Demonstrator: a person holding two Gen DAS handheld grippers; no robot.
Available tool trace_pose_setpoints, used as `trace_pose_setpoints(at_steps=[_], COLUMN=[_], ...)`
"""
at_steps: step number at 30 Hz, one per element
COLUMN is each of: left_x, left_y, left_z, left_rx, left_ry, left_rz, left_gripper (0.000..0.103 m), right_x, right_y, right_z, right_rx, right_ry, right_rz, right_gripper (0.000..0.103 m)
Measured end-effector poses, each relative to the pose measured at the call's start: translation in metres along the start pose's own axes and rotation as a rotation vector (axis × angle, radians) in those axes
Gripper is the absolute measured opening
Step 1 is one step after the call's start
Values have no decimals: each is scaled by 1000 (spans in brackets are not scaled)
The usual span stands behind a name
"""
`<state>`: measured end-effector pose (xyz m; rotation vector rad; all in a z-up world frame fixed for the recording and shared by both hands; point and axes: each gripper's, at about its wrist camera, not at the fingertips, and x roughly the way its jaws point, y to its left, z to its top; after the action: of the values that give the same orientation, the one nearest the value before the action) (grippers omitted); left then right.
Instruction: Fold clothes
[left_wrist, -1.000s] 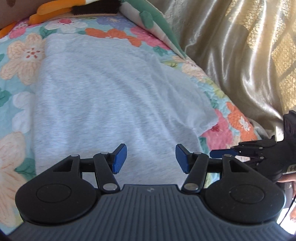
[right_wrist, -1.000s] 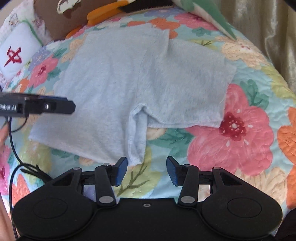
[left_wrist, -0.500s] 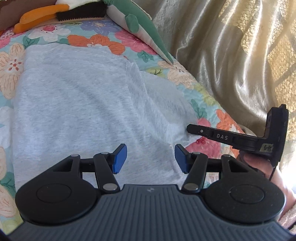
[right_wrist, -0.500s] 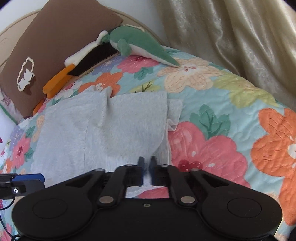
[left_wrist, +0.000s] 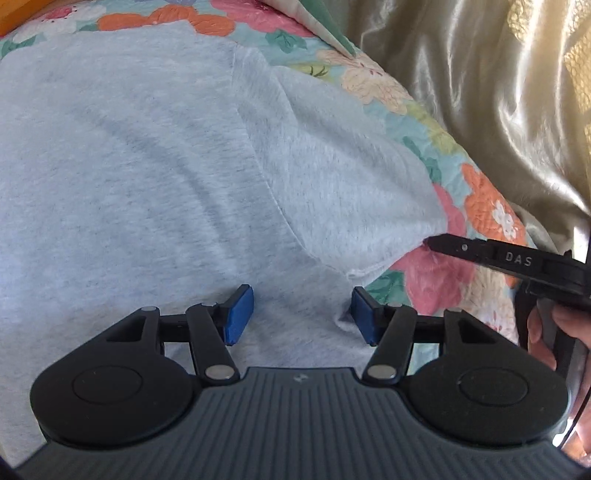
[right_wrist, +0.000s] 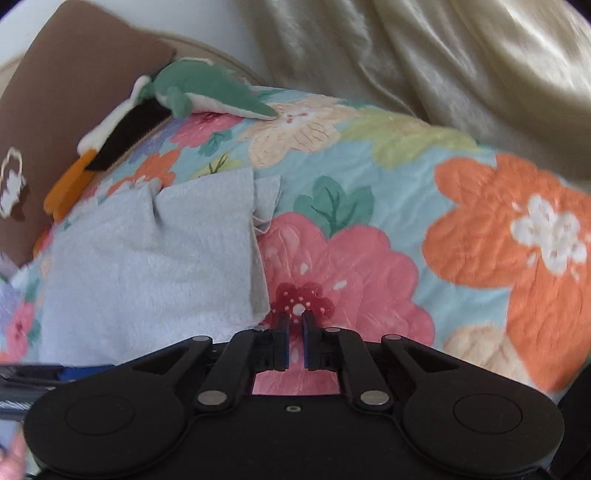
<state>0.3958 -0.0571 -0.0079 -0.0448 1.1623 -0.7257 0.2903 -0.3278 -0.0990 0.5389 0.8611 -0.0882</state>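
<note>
A light grey T-shirt (left_wrist: 147, 177) lies flat on a floral quilt (left_wrist: 436, 269), its sleeve (left_wrist: 351, 192) spread toward the right. My left gripper (left_wrist: 301, 314) is open and empty, low over the shirt's body near the armpit. My right gripper (right_wrist: 294, 334) has its jaws nearly together with a narrow gap showing pink quilt between them. It sits just right of the sleeve's edge (right_wrist: 258, 266), and I see no cloth between the pads. In the left wrist view its tip (left_wrist: 436, 242) touches the sleeve's corner.
A green plush toy (right_wrist: 207, 92), a black, white and orange plush (right_wrist: 110, 136) and a brown pillow (right_wrist: 55, 110) lie at the head of the bed. A shiny cream curtain (left_wrist: 498, 92) hangs along the bed's right side.
My right gripper closed from open, then moved along the sleeve edge; the sleeve that was between its fingers half a second ago now lies beside them. My left gripper moved forward over the shirt.
</note>
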Motion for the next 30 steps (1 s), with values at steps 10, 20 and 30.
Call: trace_pose_setpoints(at_steps=[10,20,30], left_x=[-17,-67,-85], left_y=[19,49,103], left_z=[2,7,-20], left_rx=[-110,-98,-228], left_ry=[0,-12,-143], left_rz=[-53,46,-47], left_gripper=[58,65,65], right_x=[17,20,15], right_y=[-1,71,215], right_z=[-20,9,-30], right_rx=[375,186,-845], right_ry=[102,-128,-180], right_rz=[255,179,146], right_gripper=[62,11,10])
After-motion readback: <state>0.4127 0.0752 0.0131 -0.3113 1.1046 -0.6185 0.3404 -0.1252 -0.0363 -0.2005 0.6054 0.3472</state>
